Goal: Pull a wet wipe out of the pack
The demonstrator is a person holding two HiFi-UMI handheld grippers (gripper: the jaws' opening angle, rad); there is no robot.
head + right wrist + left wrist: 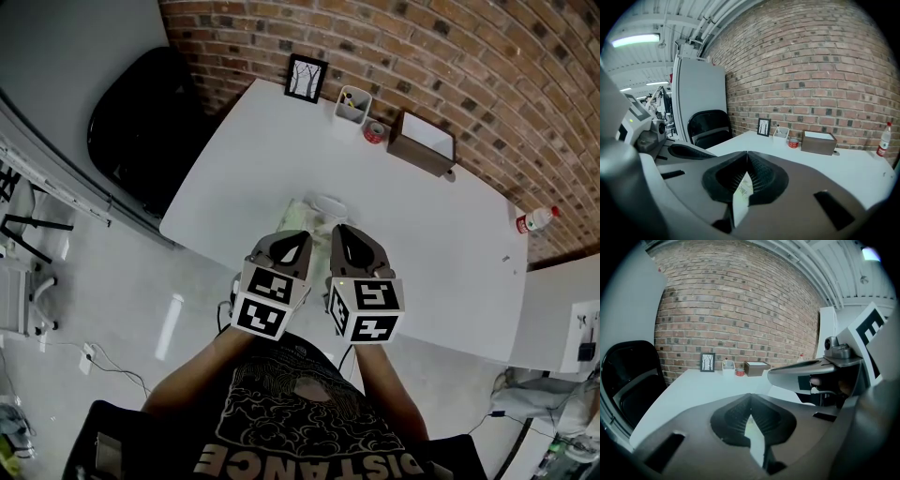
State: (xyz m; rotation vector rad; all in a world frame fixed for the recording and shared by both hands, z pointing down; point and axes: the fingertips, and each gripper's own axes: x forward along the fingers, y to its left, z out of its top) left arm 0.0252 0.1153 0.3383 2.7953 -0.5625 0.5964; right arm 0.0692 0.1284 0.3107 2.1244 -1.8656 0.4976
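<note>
The wet wipe pack (314, 212), pale green with a white lid, lies flat on the white table (441, 244) near its front edge. Both grippers hover just over its near side, side by side. My left gripper (302, 235) is shut with its jaw tips touching and nothing held. My right gripper (343, 229) is shut and empty too. In the left gripper view the jaws (750, 395) meet, and a sliver of the pack (755, 432) shows through the slit below them. The right gripper view has the same closed jaws (746, 153), with a strip of the pack (741, 191) underneath.
Along the far edge by the brick wall stand a framed picture (307, 77), a white pen holder (353, 103), a red tape roll (375, 131) and a brown box (424, 142). A small bottle (536, 219) is at the right. A black chair (141, 112) stands left of the table.
</note>
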